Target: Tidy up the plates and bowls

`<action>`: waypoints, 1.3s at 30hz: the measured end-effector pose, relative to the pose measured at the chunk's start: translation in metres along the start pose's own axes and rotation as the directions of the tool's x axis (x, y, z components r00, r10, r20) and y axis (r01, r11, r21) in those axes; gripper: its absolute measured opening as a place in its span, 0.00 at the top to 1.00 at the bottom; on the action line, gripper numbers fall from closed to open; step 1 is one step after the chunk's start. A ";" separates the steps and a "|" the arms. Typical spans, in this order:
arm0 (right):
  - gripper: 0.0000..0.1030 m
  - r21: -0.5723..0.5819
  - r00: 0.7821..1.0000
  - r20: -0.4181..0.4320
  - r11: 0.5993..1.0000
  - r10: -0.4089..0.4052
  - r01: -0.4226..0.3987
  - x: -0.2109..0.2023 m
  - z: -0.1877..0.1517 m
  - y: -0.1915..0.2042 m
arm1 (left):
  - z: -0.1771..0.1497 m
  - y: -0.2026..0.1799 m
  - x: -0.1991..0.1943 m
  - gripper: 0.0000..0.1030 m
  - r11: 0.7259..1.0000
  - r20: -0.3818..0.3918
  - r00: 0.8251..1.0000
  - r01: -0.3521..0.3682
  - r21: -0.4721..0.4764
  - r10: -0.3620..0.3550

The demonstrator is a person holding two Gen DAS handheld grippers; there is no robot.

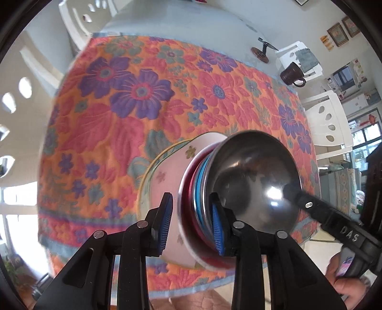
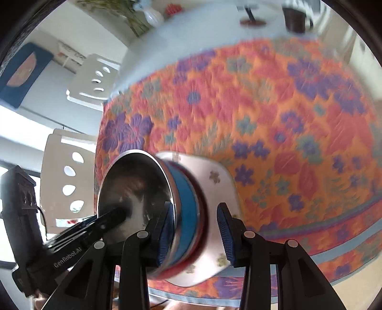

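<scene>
A stack of dishes is held on edge above the floral tablecloth point(image 1: 133, 100): a white flowered square plate point(image 1: 167, 176), a red bowl point(image 1: 188, 190), a blue bowl point(image 1: 199, 188) and a steel bowl point(image 1: 255, 181) on top. My left gripper point(image 1: 191, 221) is shut across the stack, one pad on the plate, the other inside the steel bowl. In the right wrist view my right gripper point(image 2: 195, 236) clamps the same stack: steel bowl point(image 2: 136, 190), blue bowl point(image 2: 188, 214), white plate point(image 2: 214, 186). Each gripper's finger shows reaching into the steel bowl in the other's view.
A brown mug point(image 1: 292, 72) and a small dark stand point(image 1: 261, 51) sit on the bare table beyond the cloth. White plastic chairs point(image 1: 327, 124) surround the table. A white vase point(image 2: 152, 15) stands at the far end.
</scene>
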State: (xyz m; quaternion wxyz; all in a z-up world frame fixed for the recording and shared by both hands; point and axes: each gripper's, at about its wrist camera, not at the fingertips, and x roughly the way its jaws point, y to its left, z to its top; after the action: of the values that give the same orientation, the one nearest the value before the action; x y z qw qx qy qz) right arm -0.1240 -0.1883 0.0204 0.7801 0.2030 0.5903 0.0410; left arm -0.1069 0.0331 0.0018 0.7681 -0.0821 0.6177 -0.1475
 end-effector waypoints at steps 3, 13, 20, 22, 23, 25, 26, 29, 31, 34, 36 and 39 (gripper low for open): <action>0.64 -0.092 0.999 0.031 0.996 -0.016 0.019 -0.020 -0.013 0.010 | -0.016 -0.001 -0.017 0.71 1.000 0.024 1.000 -0.010 -0.001 0.010; 0.26 -0.306 0.992 0.096 0.946 -0.079 0.105 -0.021 -0.080 0.045 | -0.047 -0.006 -0.028 0.34 0.991 0.088 0.991 -0.106 0.076 0.099; 0.00 -0.408 0.977 0.166 0.893 -0.133 0.191 -0.013 -0.081 0.059 | -0.052 0.001 -0.024 0.01 0.996 0.070 0.995 -0.077 0.044 0.074; 0.00 -0.416 0.979 0.161 0.891 -0.122 0.179 -0.011 -0.081 0.061 | -0.052 0.002 -0.025 0.00 0.996 0.076 0.994 -0.082 0.042 0.079; 0.00 -0.414 0.982 0.152 0.894 -0.116 0.170 -0.009 -0.080 0.062 | -0.051 0.002 -0.027 0.01 0.995 0.080 0.993 -0.088 0.041 0.085; 0.00 -0.409 0.983 0.147 0.898 -0.110 0.161 -0.007 -0.078 0.063 | -0.050 0.002 -0.029 0.01 0.994 0.093 0.991 -0.099 0.044 0.095; 0.00 -0.412 0.983 0.145 0.897 -0.112 0.163 -0.006 -0.077 0.063 | -0.050 0.002 -0.030 0.01 0.994 0.095 0.991 -0.101 0.044 0.096; 0.00 -0.414 0.982 0.148 0.895 -0.115 0.167 -0.005 -0.075 0.065 | -0.048 0.004 -0.029 0.01 0.995 0.093 0.992 -0.093 0.040 0.089; 0.00 -0.407 0.983 0.148 0.899 -0.108 0.160 -0.005 -0.073 0.064 | -0.048 0.005 -0.029 0.00 0.995 0.091 0.992 -0.096 0.036 0.092; 0.00 -0.409 0.983 0.148 0.898 -0.110 0.162 -0.005 -0.071 0.065 | -0.046 0.006 -0.029 0.01 0.994 0.091 0.991 -0.101 0.033 0.098; 0.00 -0.407 0.983 0.144 0.899 -0.110 0.160 -0.004 -0.071 0.065 | -0.046 0.006 -0.029 0.01 0.994 0.089 0.991 -0.101 0.033 0.097; 0.00 -0.409 0.984 0.137 0.899 -0.111 0.158 -0.002 -0.071 0.065 | -0.045 0.006 -0.028 0.01 0.994 0.086 0.991 -0.105 0.034 0.102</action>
State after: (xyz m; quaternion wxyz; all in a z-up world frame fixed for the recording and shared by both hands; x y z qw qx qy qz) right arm -0.1799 -0.1101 0.0307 0.8379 -0.0082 0.5362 0.1013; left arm -0.1559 0.0508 0.0159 0.8015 -0.0415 0.5852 -0.1156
